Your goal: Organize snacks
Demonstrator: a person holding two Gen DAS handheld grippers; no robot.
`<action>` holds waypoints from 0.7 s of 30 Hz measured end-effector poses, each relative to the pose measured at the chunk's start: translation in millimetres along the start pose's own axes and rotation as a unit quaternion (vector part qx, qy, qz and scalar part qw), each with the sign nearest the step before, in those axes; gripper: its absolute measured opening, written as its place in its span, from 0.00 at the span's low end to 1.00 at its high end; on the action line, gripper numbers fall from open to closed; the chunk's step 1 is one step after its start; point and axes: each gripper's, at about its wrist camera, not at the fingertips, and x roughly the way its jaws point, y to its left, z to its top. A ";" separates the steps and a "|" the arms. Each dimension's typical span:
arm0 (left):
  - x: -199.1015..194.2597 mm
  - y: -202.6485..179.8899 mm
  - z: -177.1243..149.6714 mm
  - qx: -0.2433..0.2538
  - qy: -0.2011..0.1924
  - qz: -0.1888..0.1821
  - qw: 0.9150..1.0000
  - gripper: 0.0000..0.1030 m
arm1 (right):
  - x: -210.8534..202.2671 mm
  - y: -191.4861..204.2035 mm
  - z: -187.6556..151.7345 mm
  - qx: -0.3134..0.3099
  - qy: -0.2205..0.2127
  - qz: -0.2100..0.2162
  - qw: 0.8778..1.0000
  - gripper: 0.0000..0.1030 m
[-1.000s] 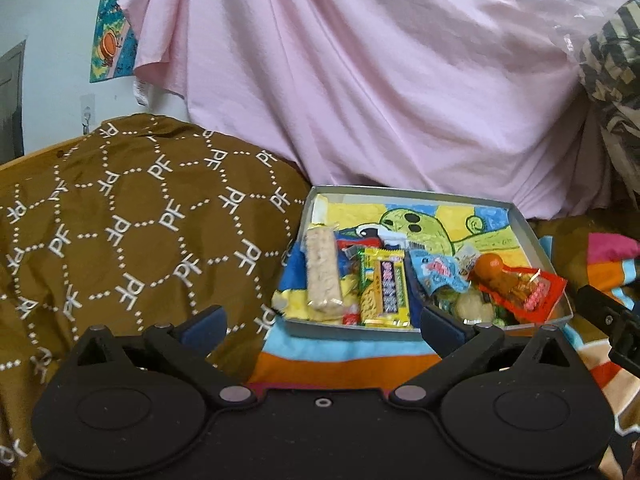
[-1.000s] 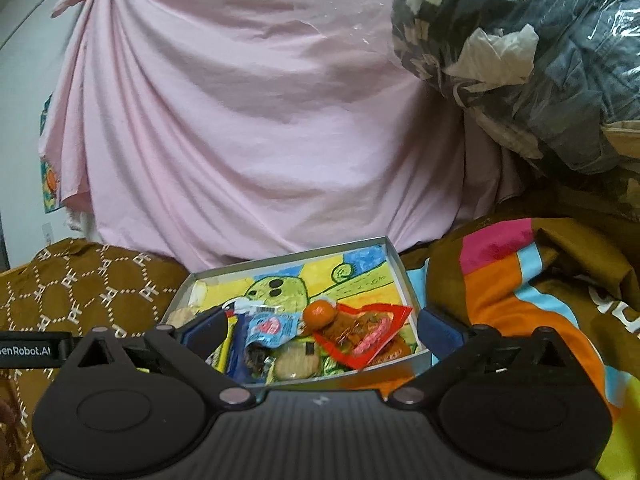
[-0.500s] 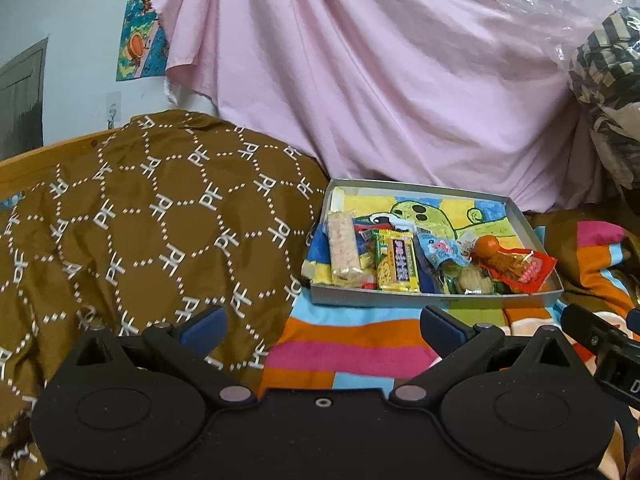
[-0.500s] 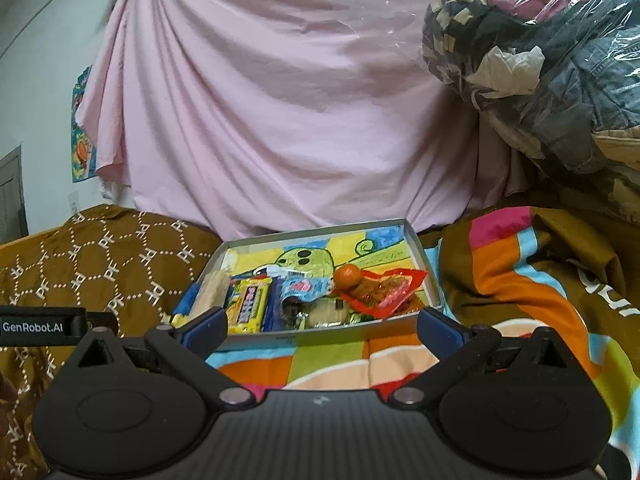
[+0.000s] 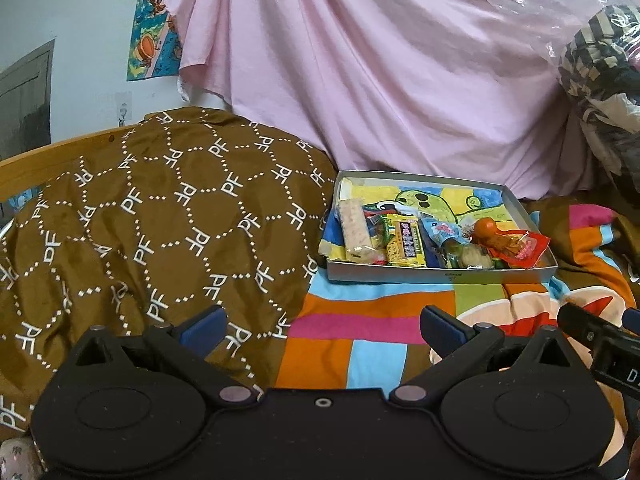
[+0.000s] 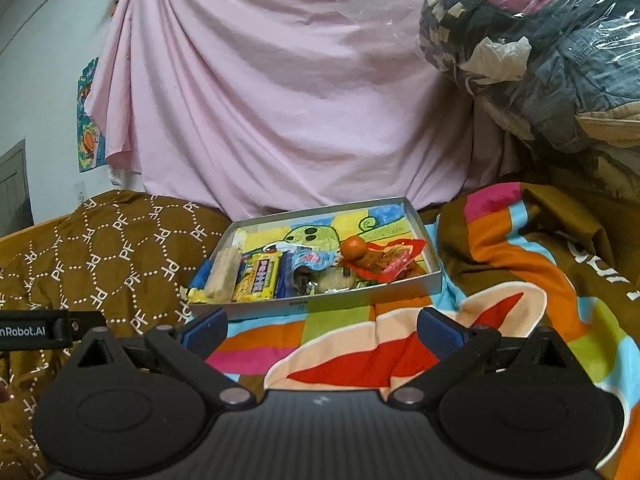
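Grey cardboard frames the one thing that matters here: a shallow tray (image 5: 440,276) of snacks resting on a striped blanket (image 5: 360,320), ahead of both of my tools and well apart from each. Reading from the left, a brown quilt (image 5: 160,220) fills that side, and my left gripper (image 5: 322,326) hangs over the seam where quilt meets blanket, its jaws spread wide with nothing between them; from it the tray lies forward and off to the right. Inside the tray, left to right, sit a pale cereal bar (image 5: 354,228) lying lengthwise away from me, a yellow candy pack (image 5: 406,240) beside it on the same line, a blue wrapper (image 5: 440,230), then an orange-topped sweet (image 5: 486,228) resting on a red packet (image 5: 524,246) at the right end. My right gripper (image 6: 320,328) is likewise wide open and empty, and from its camera the tray (image 6: 320,304) stands almost straight ahead, long side facing me, the cereal bar (image 6: 222,272) towards my left and the red packet (image 6: 394,262) towards my right. I judge the right hand better lined up for the first reach, with the left suited to the bar end. Nothing has been lifted out yet.
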 end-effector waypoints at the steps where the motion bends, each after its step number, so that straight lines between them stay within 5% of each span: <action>1: -1.4 1.8 -1.4 0.000 0.000 0.000 1.000 0.99 | -1.9 1.8 -1.4 -0.001 0.001 0.000 1.000 1.00; 21: -15.6 19.3 -21.9 0.020 -0.014 0.000 1.000 0.99 | -22.7 22.8 -19.2 -0.016 0.006 -0.034 0.999 1.00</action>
